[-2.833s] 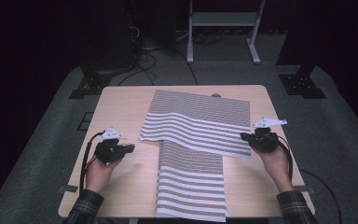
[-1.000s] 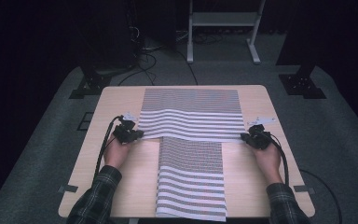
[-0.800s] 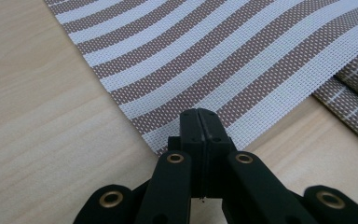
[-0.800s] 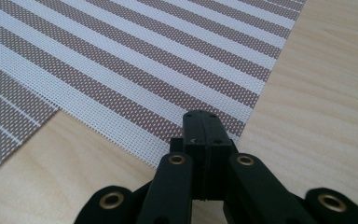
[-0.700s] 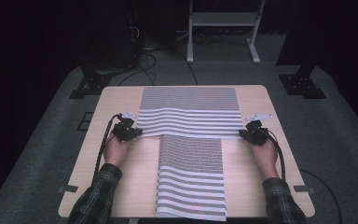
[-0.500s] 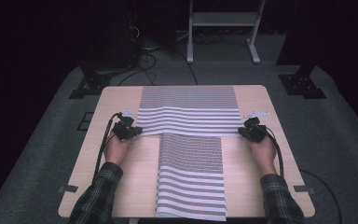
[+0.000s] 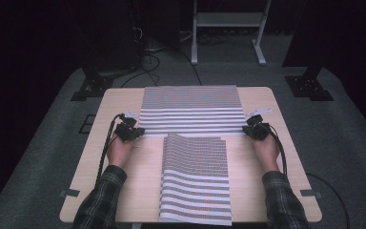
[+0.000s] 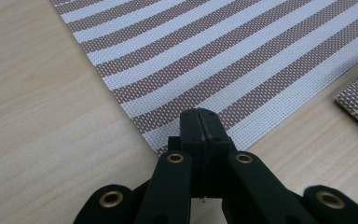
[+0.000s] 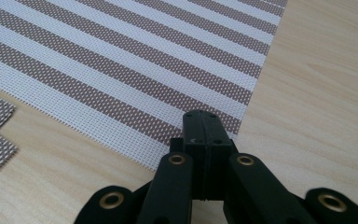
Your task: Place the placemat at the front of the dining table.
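The far striped mat [image 7: 190,110] lies flat across the far half of the surface [image 7: 124,191], stripes running side to side, its near edge just beyond the top of a second striped mat [image 7: 196,179] that lies lengthwise down the middle and reaches the near edge.

The left gripper [image 7: 132,132] sits at the far mat's near left corner. In the left gripper view the jaws are closed flat together, their tips over that corner [image 8: 168,140]; the mat appears pinched between them. The right gripper [image 7: 253,130] sits at the near right corner, and the right gripper view shows its jaws likewise closed together on the corner [image 9: 233,128].

Change since the earlier frames: the far mat then lay skewed and rippled, with both grippers set wider apart and nearer the person. It is now square to the surface and drawn smooth, and both grippers have come inward and forward to its corners. The right hand has been shifting sideways over the last second while the left stayed nearly in place. Judgement: the straightening step is close to complete; release of both corners is the likely remaining action.

No brand, label or writing can be read on either mat or on the grippers.
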Motion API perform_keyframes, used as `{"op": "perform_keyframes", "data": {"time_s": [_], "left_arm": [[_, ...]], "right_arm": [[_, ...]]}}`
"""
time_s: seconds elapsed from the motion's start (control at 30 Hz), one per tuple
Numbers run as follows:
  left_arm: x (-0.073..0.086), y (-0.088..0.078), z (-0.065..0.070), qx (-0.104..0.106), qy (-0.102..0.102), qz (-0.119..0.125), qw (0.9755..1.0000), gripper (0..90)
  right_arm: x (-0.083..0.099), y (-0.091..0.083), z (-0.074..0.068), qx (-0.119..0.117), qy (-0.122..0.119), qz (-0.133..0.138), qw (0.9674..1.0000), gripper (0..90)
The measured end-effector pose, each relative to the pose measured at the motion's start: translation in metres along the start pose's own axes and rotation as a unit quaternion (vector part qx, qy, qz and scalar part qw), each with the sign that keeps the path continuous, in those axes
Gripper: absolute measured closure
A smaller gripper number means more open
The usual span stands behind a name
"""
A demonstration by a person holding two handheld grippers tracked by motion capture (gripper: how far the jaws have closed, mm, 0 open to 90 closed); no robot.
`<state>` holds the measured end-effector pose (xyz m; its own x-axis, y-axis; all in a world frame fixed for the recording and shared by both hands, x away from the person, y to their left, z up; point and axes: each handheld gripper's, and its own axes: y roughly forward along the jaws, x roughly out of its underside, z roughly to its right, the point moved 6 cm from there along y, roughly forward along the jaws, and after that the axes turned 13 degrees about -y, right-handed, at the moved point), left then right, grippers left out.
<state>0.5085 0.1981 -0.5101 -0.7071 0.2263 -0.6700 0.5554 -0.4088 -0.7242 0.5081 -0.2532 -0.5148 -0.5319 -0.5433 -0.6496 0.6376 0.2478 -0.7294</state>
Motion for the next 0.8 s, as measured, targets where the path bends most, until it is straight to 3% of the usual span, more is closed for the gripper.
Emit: {"op": "perform_keyframes", "data": {"time_s": [0.67, 0.73, 0.8], "left_arm": [[-0.0038, 0.0025, -0.004, -0.004, -0.012, 0.004, 0.9999, 89.5], [-0.0037, 0.0017, -0.0037, 0.004, -0.015, 0.004, 0.9999, 85.0], [-0.0049, -0.0005, -0.0028, 0.006, -0.018, 0.013, 0.9997, 78.1]], "right_arm": [[0.0004, -0.0003, -0.0011, -0.006, 0.003, 0.005, 1.0, 89.8], [0.0, -0.001, -0.0012, -0.001, 0.0, 0.002, 1.0, 80.6], [-0.0015, -0.0038, -0.0004, -0.006, 0.004, 0.016, 0.9998, 73.2]]}}
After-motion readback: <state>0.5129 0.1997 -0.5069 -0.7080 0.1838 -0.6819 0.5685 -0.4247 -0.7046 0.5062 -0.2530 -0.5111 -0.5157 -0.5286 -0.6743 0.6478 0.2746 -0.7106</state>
